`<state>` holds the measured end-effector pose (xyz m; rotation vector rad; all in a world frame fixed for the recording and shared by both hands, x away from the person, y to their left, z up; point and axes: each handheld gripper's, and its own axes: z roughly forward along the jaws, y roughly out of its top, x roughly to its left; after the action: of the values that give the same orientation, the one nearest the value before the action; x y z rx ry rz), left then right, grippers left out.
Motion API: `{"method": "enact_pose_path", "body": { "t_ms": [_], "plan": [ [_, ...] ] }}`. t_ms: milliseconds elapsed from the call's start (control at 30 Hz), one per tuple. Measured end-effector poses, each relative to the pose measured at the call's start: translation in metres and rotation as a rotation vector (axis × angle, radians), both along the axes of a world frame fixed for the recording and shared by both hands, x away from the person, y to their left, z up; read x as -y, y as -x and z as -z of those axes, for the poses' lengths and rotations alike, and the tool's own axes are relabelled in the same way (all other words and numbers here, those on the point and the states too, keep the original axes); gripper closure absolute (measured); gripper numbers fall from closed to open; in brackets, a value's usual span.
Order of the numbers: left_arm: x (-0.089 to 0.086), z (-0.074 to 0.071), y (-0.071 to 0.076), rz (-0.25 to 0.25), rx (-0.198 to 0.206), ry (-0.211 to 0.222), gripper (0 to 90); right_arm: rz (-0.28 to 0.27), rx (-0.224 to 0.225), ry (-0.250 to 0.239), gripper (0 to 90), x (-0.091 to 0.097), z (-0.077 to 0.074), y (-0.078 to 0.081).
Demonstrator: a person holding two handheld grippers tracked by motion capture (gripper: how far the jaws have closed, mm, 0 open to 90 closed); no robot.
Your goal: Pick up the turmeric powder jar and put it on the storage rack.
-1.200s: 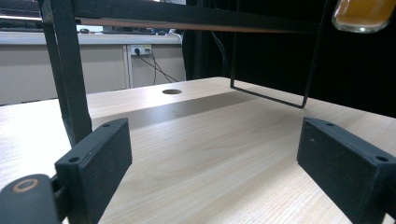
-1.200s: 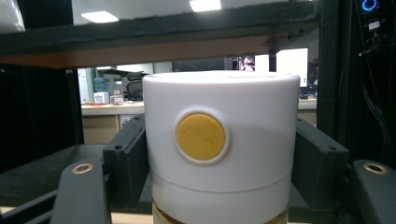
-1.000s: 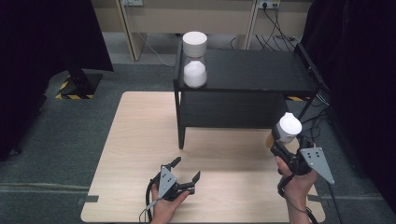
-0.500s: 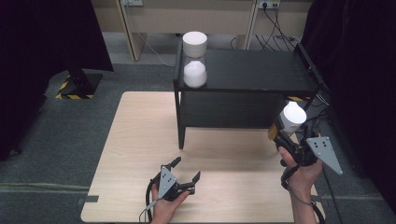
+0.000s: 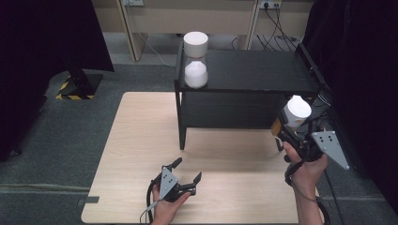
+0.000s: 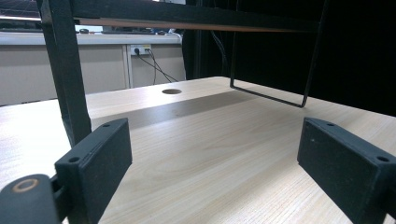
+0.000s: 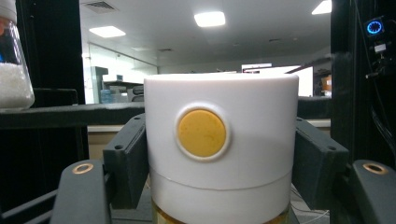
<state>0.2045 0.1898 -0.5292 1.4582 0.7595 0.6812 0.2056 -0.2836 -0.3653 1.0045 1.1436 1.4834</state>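
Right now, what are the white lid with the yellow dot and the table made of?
The white lid looks like smooth matte plastic: even colour, soft sheen, a moulded seam. Its yellow dot seems plastic or rubber; I can't tell which. The right gripper is clamped on it. The table looks like pale wood or wood-look laminate, judging by its grain lines.

White-capped jar (image 7: 221, 144), yellow dot on cap, amber base, upright, held at table's right edge. Second jar (image 5: 195, 60) w/ white granules upright on black shelf's (image 5: 263, 70) far-left corner.

No text or labels can be read (anywhere).
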Motion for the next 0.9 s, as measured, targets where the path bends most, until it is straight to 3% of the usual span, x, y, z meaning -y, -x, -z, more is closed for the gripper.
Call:
{"method": "enact_pose_path", "body": {
  "t_ms": [900],
  "plan": [
    [0.000,0.000,0.000,0.002,0.002,-0.001,9.4,0.007,0.020,0.010,30.9,-0.004,-0.042,-0.012]
  ]
}}
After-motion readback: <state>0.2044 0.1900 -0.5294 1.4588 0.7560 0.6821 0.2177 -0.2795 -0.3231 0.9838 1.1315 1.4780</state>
